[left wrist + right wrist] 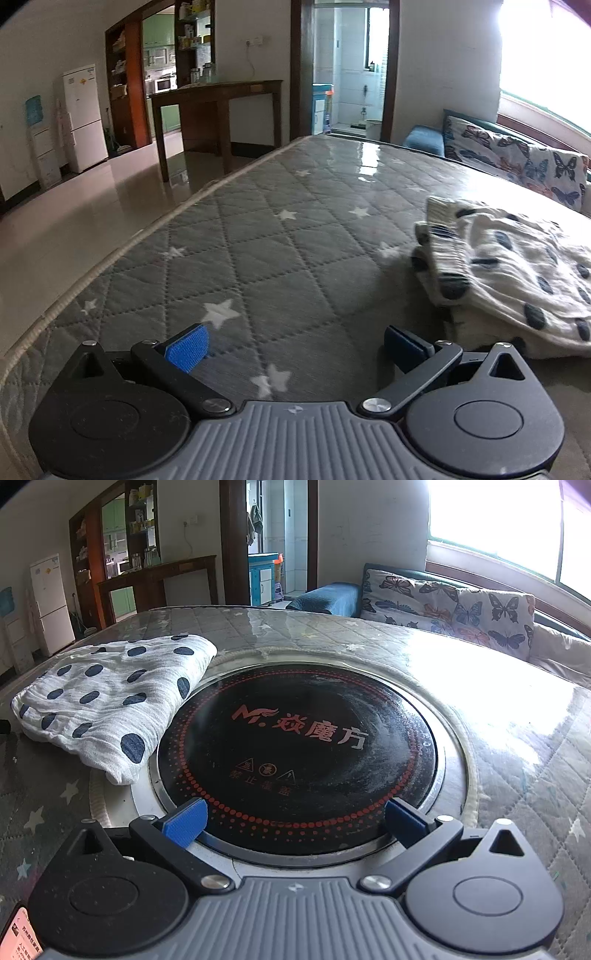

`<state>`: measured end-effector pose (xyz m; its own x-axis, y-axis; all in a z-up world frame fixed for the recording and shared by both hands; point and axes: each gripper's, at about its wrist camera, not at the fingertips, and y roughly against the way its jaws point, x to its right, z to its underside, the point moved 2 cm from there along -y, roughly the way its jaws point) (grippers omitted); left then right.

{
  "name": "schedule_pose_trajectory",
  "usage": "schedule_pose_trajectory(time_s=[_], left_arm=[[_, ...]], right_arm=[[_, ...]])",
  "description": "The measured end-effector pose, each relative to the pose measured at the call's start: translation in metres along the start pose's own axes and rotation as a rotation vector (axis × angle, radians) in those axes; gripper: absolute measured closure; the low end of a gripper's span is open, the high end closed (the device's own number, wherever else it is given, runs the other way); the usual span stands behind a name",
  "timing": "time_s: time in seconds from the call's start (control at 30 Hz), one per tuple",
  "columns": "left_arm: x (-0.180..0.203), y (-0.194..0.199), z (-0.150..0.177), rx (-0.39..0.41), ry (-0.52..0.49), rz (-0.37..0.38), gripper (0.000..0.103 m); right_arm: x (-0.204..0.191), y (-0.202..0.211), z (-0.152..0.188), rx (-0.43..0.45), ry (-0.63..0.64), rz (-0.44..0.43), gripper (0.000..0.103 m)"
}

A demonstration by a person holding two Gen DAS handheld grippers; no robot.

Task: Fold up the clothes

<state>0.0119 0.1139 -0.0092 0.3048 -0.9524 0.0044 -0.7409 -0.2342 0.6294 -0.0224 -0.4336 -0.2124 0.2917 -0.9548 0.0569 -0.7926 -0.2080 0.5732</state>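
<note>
A white garment with dark blue dots (513, 269) lies folded into a flat bundle on the grey quilted star-pattern table cover (280, 236). In the left wrist view it is to the right, ahead of my left gripper (297, 349), which is open and empty above the cover. In the right wrist view the garment (110, 698) lies to the left, its corner overlapping the rim of a round black induction hob (295, 753). My right gripper (295, 823) is open and empty over the hob's near edge.
The cover (517, 716) has a glossy clear sheet over it. A butterfly-print cushion (450, 605) and blue sofa arm (328, 598) stand behind the table. A dark wooden counter (218, 110), a white fridge (83, 118) and a tiled floor lie left.
</note>
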Motion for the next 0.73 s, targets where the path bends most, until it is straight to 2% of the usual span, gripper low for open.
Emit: schedule_pose_trajectory(time_s=[0.73], left_arm=[[-0.0033, -0.0061, -0.0033, 0.003, 0.009, -0.007, 0.0]], right_arm=[[-0.0007, 0.0011, 0.0005, 0.0, -0.003, -0.003, 0.0]])
